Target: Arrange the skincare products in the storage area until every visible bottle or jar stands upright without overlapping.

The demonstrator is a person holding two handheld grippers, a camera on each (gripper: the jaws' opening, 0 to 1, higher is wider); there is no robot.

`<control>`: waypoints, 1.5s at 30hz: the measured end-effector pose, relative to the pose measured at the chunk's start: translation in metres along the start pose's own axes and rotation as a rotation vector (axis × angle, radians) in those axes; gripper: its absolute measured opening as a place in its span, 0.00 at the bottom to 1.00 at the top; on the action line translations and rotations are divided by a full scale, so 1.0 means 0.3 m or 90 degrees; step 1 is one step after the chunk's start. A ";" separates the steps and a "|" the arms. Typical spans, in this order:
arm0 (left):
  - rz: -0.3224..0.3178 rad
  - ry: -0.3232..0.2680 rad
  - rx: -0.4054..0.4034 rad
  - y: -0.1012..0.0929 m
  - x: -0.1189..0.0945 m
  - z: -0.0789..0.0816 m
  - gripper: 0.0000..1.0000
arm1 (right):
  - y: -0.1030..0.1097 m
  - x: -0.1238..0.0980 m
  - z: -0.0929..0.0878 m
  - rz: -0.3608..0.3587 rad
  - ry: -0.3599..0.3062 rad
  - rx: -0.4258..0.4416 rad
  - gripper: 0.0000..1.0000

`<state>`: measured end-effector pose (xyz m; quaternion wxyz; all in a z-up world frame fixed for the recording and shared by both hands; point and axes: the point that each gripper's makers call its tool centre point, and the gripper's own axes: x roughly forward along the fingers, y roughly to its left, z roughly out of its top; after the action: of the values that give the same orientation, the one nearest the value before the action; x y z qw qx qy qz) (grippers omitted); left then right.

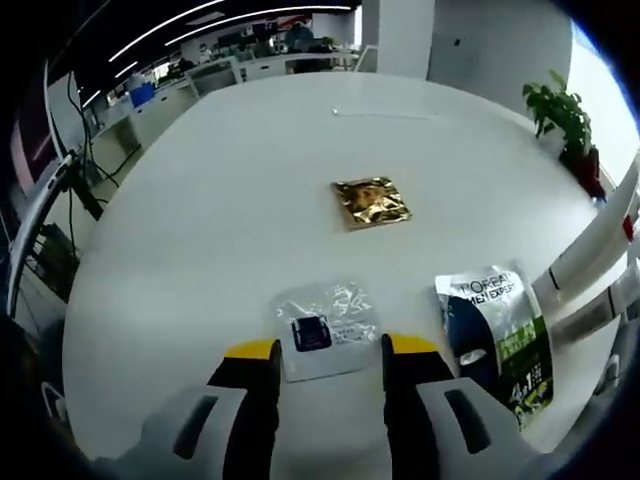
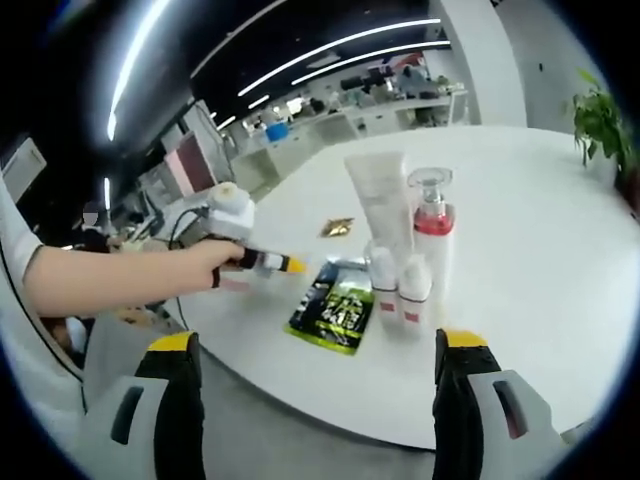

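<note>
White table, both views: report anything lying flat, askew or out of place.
Three sachets lie flat on the white table: a crumpled gold foil sachet, a clear plastic sachet before the open left gripper, and a green-and-black pouch. The white tube, pump bottle and two small white bottles stand upright.

On the white surface (image 1: 200, 230) a clear sachet (image 1: 326, 327) lies flat just beyond the open left tongs (image 1: 328, 352). Well beyond the sachet sits a gold packet (image 1: 371, 202); beside the sachet lies a green-and-white pouch (image 1: 498, 335). A potted plant (image 1: 566, 120) stands farthest from the sachet.
</note>
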<state>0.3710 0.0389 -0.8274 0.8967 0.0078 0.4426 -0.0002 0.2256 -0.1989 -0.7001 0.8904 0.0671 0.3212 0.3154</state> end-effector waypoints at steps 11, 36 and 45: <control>-0.001 -0.008 0.001 0.009 -0.005 0.010 0.40 | 0.001 0.003 0.001 0.002 -0.001 -0.001 0.96; -0.016 -0.005 0.017 -0.030 -0.114 -0.032 0.40 | 0.010 -0.004 0.025 0.014 -0.026 -0.005 0.96; -0.019 0.004 0.021 -0.043 -0.146 -0.071 0.39 | 0.020 -0.004 0.030 0.026 -0.032 -0.007 0.96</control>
<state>0.3275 0.0259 -0.8058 0.8948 0.0158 0.4457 -0.0206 0.2274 -0.1941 -0.6905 0.8920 0.0763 0.2956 0.3333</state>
